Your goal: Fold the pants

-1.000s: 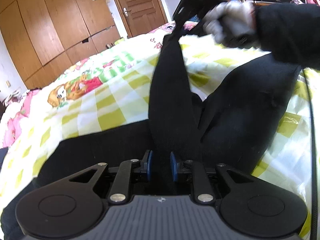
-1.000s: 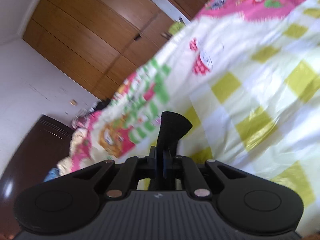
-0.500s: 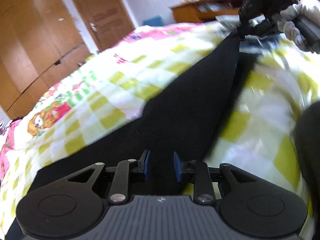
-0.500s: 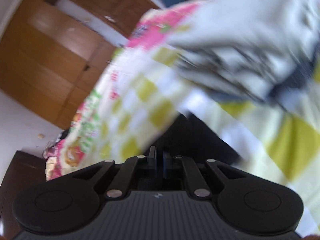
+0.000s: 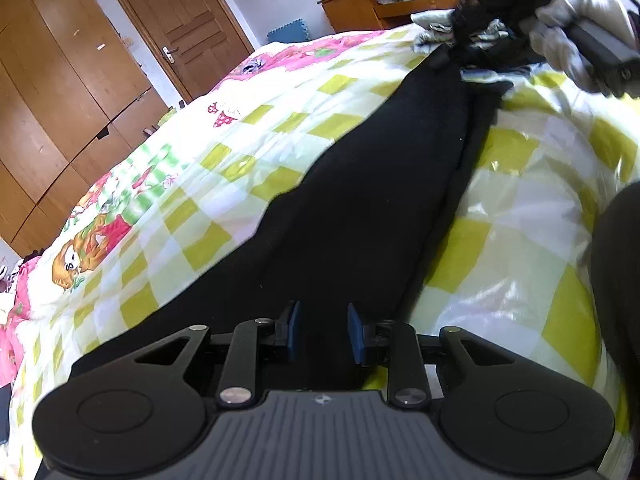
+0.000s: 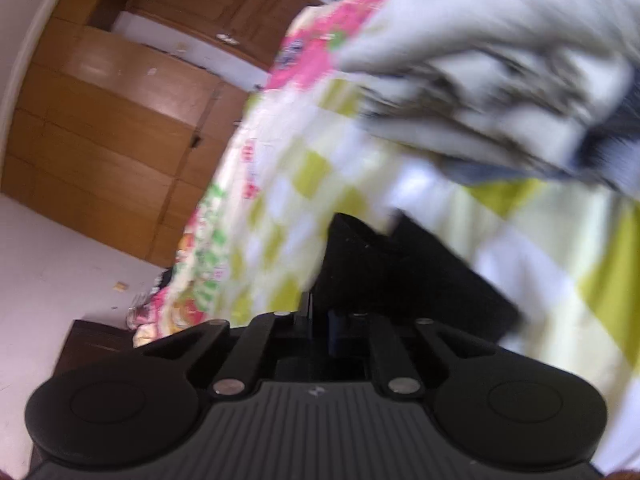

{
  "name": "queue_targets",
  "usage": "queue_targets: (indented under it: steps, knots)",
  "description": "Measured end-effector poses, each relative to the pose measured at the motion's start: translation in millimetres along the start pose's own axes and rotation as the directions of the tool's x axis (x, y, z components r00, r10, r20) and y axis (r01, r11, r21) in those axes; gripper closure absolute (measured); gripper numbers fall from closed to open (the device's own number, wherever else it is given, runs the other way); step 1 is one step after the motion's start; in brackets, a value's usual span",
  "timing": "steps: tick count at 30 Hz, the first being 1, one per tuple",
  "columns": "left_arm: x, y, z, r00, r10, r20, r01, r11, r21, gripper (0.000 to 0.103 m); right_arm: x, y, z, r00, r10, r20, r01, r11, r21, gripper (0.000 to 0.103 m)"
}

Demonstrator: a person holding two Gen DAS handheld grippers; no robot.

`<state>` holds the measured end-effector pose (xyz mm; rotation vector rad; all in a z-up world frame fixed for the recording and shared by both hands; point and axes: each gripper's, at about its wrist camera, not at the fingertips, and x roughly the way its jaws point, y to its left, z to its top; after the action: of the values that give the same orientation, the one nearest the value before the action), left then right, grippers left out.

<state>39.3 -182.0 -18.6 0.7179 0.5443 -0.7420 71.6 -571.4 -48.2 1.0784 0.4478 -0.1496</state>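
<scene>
The black pants [image 5: 360,208] lie on a bed, over a yellow-and-white checked quilt [image 5: 248,120]. They stretch as one long dark band from the left gripper [image 5: 325,333] away towards the upper right. How the legs are stacked is hard to read, because the cloth is uniformly black. Only a thin second edge shows along the right side.

The left gripper's jaws have just been opening. The blue pads [image 5: 295,330] stand apart with the near end of the pants in the gap, and they do not appear to press on it. The gripper's body hides the cloth directly beneath it.

In the right wrist view, the right gripper [image 6: 320,322] has its jaws clenched on a bunched end of the black fabric. That view is smeared. A pale grey heap [image 6: 500,60] at the top of it may be other clothing, but it is too blurred to name.

In the left wrist view, a gloved hand [image 5: 568,40] holds that gripper at the far end of the pants, and the frame cuts part of it off. A dark shape [image 5: 616,280] at the right edge cannot be identified. Behind the bed are a wooden wardrobe [image 5: 60,100] and a door [image 5: 188,28].
</scene>
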Motion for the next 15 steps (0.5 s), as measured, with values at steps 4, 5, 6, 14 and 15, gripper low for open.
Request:
queue_targets:
  steps: [4, 5, 6, 14, 15]
  knots:
    - [-15, 13, 11, 0.998, 0.05, 0.041, -0.05, 0.999, 0.004, 0.062, -32, 61, 19, 0.985, 0.153, 0.076, -0.143, 0.982, -0.121, 0.096]
    - [-21, 16, 12, 0.997, 0.059, 0.058, -0.06, 0.998, 0.005, 0.06, -42, 71, 20, 0.98, 0.174, 0.094, -0.159, 0.975, -0.153, 0.096]
    - [-24, 17, 13, 0.995, 0.063, 0.071, -0.064, 0.998, 0.004, 0.059, -51, 73, 18, 0.978, 0.182, 0.102, -0.162, 0.971, -0.173, 0.096]
    - [0, -15, -2, 0.999, -0.035, 0.001, 0.035, 0.999, 0.04, 0.054, -25, -59, -20, 0.984, -0.177, -0.005, 0.177, 0.983, 0.046, 0.095]
    - [0, -20, -3, 0.999, -0.039, -0.002, 0.039, 0.998, 0.058, 0.054, -26, -58, -21, 0.986, -0.168, 0.005, 0.167, 0.985, 0.045, 0.094]
